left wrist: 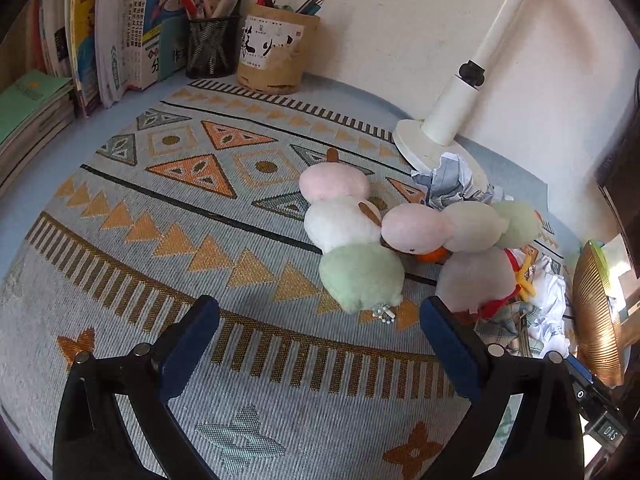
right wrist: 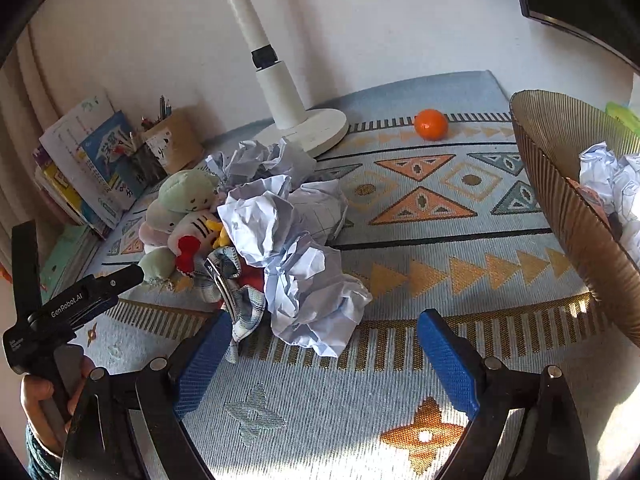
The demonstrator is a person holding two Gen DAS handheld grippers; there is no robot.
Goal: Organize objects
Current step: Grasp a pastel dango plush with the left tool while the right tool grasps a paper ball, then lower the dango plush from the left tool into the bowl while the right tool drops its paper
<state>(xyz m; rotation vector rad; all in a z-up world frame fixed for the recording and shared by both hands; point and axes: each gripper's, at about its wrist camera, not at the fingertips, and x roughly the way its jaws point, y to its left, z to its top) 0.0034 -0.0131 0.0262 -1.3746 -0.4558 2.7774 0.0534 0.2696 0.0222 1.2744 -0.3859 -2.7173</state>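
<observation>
Two dango plush toys, each pink, white and green, lie on the patterned mat: one (left wrist: 346,232) straight ahead of my open, empty left gripper (left wrist: 320,316), the other (left wrist: 460,224) to its right. A cat plush with a red bow (right wrist: 192,228) lies against them. Crumpled paper balls (right wrist: 296,256) are piled just beyond my open, empty right gripper (right wrist: 326,332); a checked cloth with a metal clip (right wrist: 232,292) touches its left finger. An orange (right wrist: 430,124) sits far back. A gold ribbed bowl (right wrist: 560,200) at right holds crumpled paper.
A white lamp base (right wrist: 308,128) stands at the back against the wall. Books (left wrist: 116,28), a mesh pen cup (left wrist: 210,48) and a brown pen holder (left wrist: 276,52) line the back left. The left gripper's body (right wrist: 72,300) shows at the right view's left edge.
</observation>
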